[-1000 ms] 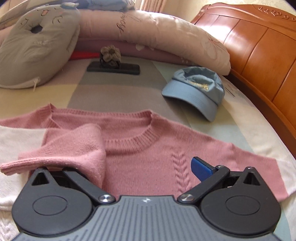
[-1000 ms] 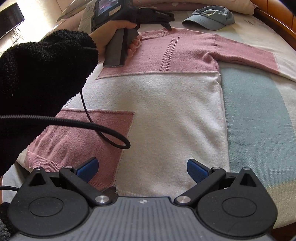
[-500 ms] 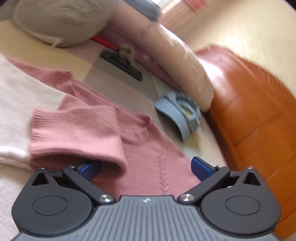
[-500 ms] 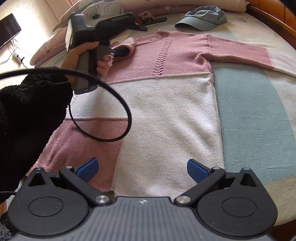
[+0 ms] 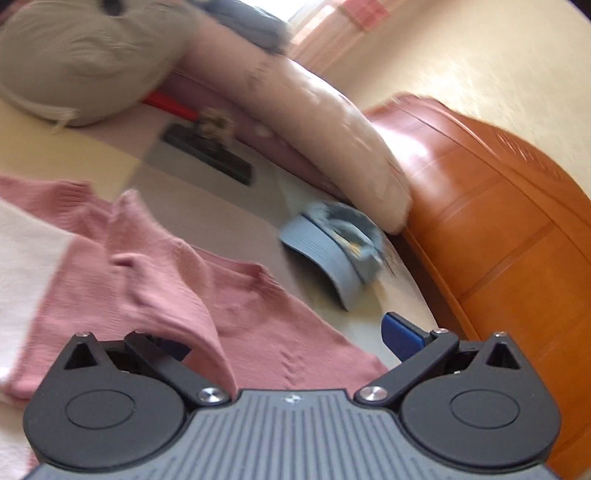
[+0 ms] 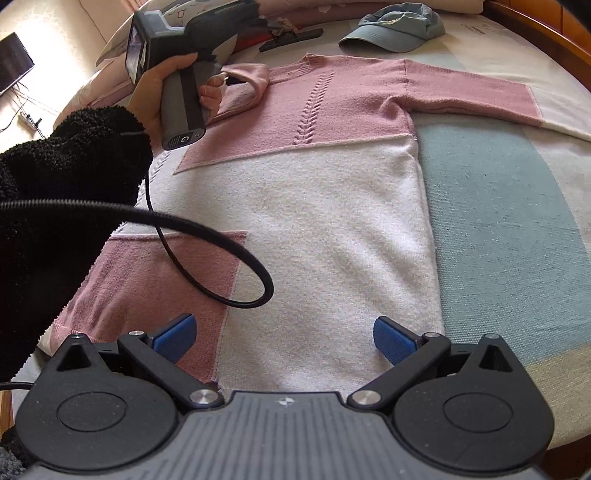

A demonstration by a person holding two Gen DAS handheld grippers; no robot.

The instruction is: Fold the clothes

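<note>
Sweater (image 6: pixel 314 206), pink and white, lies flat on the bed (image 6: pixel 498 221) with its front up, one sleeve (image 6: pixel 469 92) stretched out to the side and the other sleeve (image 5: pixel 155 291) folded in over the chest near the collar. The left claw (image 5: pixel 288 341) is spread wide, its near finger hidden under the folded pink cuff, which drapes over it; its other blue finger (image 5: pixel 400 332) is bare above the bedcover. A hand (image 6: pixel 159 85) in a black fuzzy cuff holds that tool, its cable (image 6: pixel 221 266) looping over the sweater. The right claw (image 6: pixel 282 339) hangs released above the sweater's hem, grasping nothing. A blue cap (image 6: pixel 391 27) lies beyond the collar, near the pillows (image 5: pixel 295 110) and wooden headboard (image 5: pixel 517 240).
</note>
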